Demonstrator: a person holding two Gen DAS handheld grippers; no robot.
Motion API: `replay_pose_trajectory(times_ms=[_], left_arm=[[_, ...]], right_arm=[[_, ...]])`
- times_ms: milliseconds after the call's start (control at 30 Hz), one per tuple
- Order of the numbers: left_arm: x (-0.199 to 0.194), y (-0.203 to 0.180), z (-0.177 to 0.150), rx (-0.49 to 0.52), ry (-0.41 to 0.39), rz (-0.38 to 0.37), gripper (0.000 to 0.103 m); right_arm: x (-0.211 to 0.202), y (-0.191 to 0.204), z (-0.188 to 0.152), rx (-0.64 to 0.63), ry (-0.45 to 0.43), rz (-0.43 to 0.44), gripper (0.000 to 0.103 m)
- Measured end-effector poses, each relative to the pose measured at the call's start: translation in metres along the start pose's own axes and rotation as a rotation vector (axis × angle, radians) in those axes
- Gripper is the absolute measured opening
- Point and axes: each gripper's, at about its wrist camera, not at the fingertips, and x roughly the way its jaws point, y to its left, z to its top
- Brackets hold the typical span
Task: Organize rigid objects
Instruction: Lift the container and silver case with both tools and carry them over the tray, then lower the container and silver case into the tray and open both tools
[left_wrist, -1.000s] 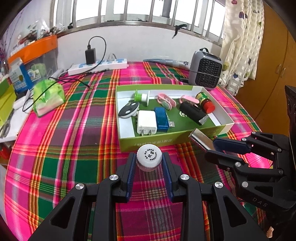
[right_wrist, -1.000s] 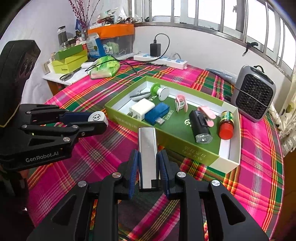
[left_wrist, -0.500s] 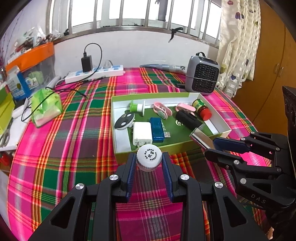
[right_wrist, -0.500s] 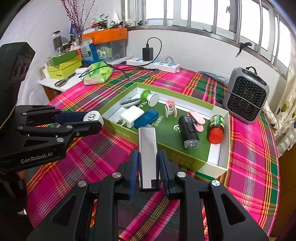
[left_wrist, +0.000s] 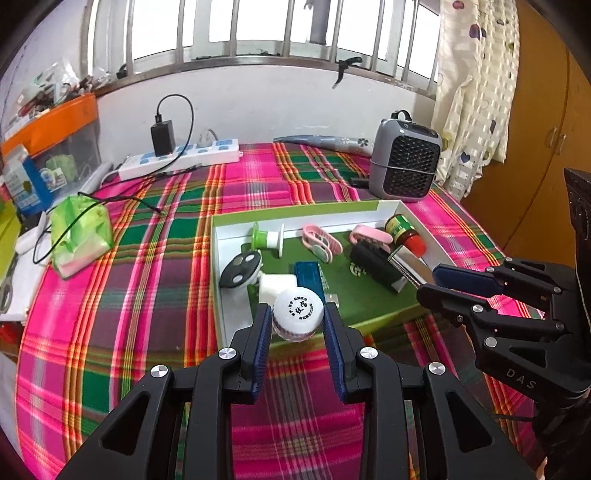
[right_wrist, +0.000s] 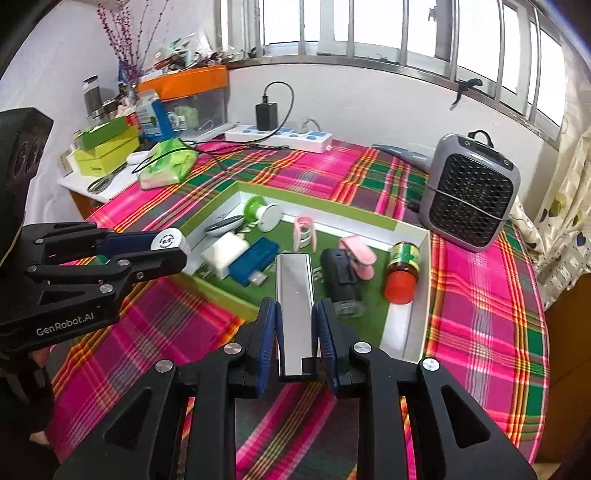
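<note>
My left gripper (left_wrist: 298, 316) is shut on a small white-capped bottle (left_wrist: 298, 309), held above the near edge of the green-and-white box (left_wrist: 314, 216). My right gripper (right_wrist: 297, 323) is shut on a shiny silver rectangular bar (right_wrist: 295, 295), its far end over the box (right_wrist: 410, 336). In the right wrist view the left gripper (right_wrist: 173, 245) shows at the left with the bottle cap (right_wrist: 167, 239) at its tips. The box holds a white charger (right_wrist: 225, 253), blue USB device (right_wrist: 249, 260), black flashlight (right_wrist: 340, 280), red-capped jar (right_wrist: 402, 273), pink clips (right_wrist: 356, 254) and a green spool (right_wrist: 258, 208).
A grey heater (right_wrist: 471, 195) stands behind the box at the right. A white power strip (left_wrist: 181, 158) with a black adapter lies at the back. A green tissue pack (left_wrist: 79, 230) and cables lie at the left. Boxes (right_wrist: 105, 149) crowd a side table. Plaid cloth (left_wrist: 122, 314) covers the table.
Both grippers have moved forward and a little up toward the box, each still holding its object. The bottle now overlaps the box's near edge, and the bar reaches further over the box.
</note>
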Motion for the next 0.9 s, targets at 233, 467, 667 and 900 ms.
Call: replay_pose_trajectory(times_ms=[233,467,667,900], left_arm=[[0.015,-0.006,0.009,0.009,0.007,-0.016,0.027],[0.031,-0.009,0.015,0.014,0.026,-0.019,0.027],[0.045,-0.007,0.016,0.008,0.052,-0.011,0.027],[0.056,-0.005,0.014,0.0,0.074,-0.006,0.027]], right_arm=[[0.014,-0.017,0.009,0.031,0.021,-0.034,0.025],[0.029,-0.034,0.016,0.061,0.046,-0.058,0.025],[0.042,-0.044,0.019,0.082,0.073,-0.073,0.025],[0.05,-0.053,0.018,0.098,0.091,-0.077,0.025]])
